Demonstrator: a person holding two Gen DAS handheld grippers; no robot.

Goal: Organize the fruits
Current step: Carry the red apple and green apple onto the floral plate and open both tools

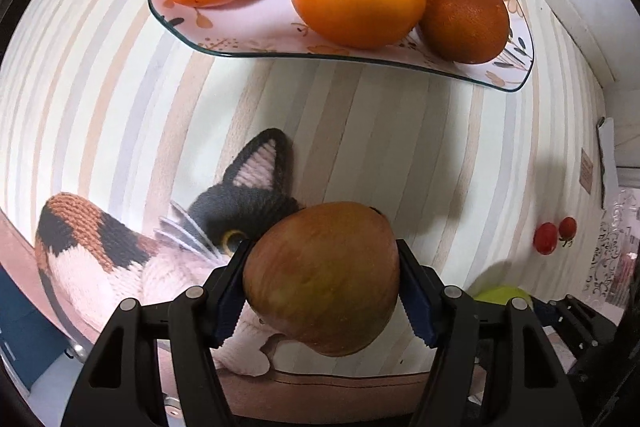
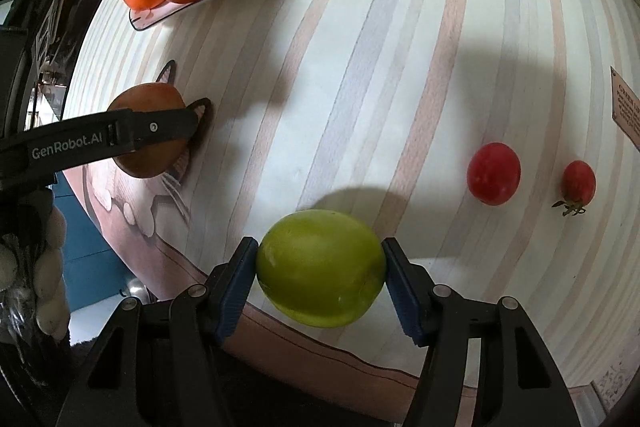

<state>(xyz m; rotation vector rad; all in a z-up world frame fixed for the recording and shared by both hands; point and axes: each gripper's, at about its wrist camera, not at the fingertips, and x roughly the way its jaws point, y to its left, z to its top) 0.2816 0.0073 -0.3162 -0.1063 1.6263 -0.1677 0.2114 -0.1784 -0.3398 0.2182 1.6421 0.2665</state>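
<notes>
Green fruit [image 2: 320, 269] between right gripper [image 2: 320, 287] fingers [image 2: 236, 287].

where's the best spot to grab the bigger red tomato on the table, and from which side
Probably across its widest middle, coming straight down from above. The bigger red tomato is round and smooth, sits free on the striped tablecloth, and has a clear gap to the smaller stemmed tomato, so the tongs fit either side.

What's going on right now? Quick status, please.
Left gripper shut on reddish-brown fruit. Right gripper shut on green fruit. Plate ahead, path clear. Two small red fruits still on tablecloth.
</notes>
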